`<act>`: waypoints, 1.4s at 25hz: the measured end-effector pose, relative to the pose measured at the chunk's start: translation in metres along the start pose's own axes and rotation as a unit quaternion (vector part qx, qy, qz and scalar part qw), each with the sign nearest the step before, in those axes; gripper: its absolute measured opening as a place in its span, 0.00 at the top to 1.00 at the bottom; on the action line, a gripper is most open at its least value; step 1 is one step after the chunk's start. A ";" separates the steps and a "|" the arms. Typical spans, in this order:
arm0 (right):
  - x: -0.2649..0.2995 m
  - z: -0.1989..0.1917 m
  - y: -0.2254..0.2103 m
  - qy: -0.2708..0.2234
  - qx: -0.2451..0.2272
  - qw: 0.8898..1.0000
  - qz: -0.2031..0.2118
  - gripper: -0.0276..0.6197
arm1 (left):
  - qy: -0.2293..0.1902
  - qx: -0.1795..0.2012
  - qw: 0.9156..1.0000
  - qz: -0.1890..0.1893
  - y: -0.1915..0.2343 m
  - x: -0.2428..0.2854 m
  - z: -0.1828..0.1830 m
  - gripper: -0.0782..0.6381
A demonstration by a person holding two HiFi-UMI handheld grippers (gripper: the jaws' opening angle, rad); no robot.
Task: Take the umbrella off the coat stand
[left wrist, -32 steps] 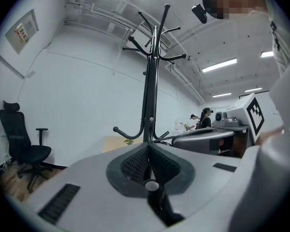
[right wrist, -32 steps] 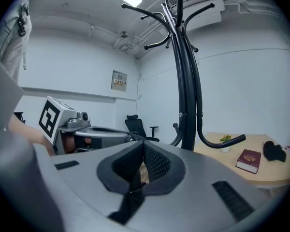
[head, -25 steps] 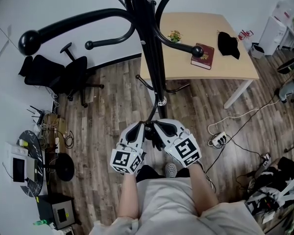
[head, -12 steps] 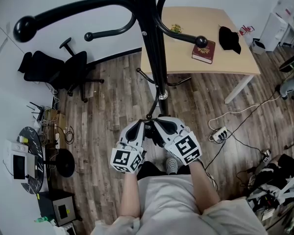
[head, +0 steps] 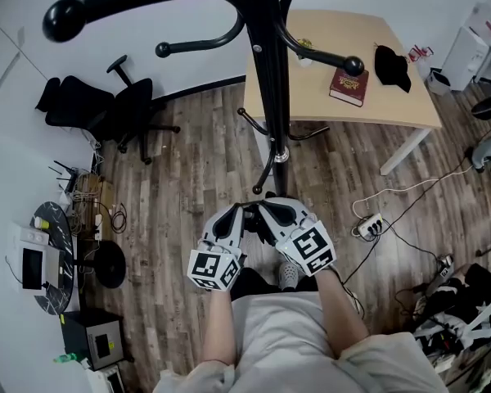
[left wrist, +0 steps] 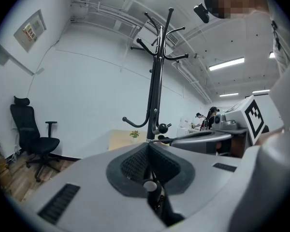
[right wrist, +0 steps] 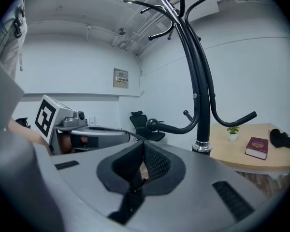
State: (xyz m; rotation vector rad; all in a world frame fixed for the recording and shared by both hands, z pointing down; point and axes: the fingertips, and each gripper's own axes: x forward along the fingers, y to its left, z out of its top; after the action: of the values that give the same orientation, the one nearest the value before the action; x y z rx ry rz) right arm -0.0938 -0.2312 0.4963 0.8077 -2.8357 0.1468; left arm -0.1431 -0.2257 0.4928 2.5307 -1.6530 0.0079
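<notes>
Close in front of the coat stand, near its lowest hook, the person holds the black umbrella between 2 grippers set tip to tip; I cannot tell whether it touches that hook. The left gripper has its jaws all but together, pinching a thin dark part of the umbrella with a pale round end. The right gripper is clamped just as tight on a dark strip of it. Behind the stand is a wooden table bearing a red book.
</notes>
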 end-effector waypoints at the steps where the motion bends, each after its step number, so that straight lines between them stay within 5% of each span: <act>1: 0.002 0.000 0.001 0.000 -0.001 1.000 0.000 0.94 | 0.003 0.004 1.000 0.005 0.001 -0.002 -0.002 0.86; 9: 0.021 -0.013 0.022 0.006 -0.006 1.000 0.015 0.94 | 0.025 0.007 0.998 0.050 0.020 -0.024 -0.018 0.86; 19: 0.050 -0.047 0.050 0.033 -0.006 0.998 0.049 0.94 | 0.054 -0.031 0.994 0.094 0.048 -0.051 -0.059 0.86; 35: 0.068 -0.040 0.068 0.035 -0.014 0.996 0.086 0.94 | 0.048 -0.020 0.992 0.112 0.062 -0.068 -0.045 0.86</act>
State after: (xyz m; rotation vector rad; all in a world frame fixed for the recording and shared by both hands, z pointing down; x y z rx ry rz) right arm -0.1800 -0.2025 0.5461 0.5417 -2.8305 0.1570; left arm -0.2244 -0.1839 0.5389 2.2656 -1.8672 0.1117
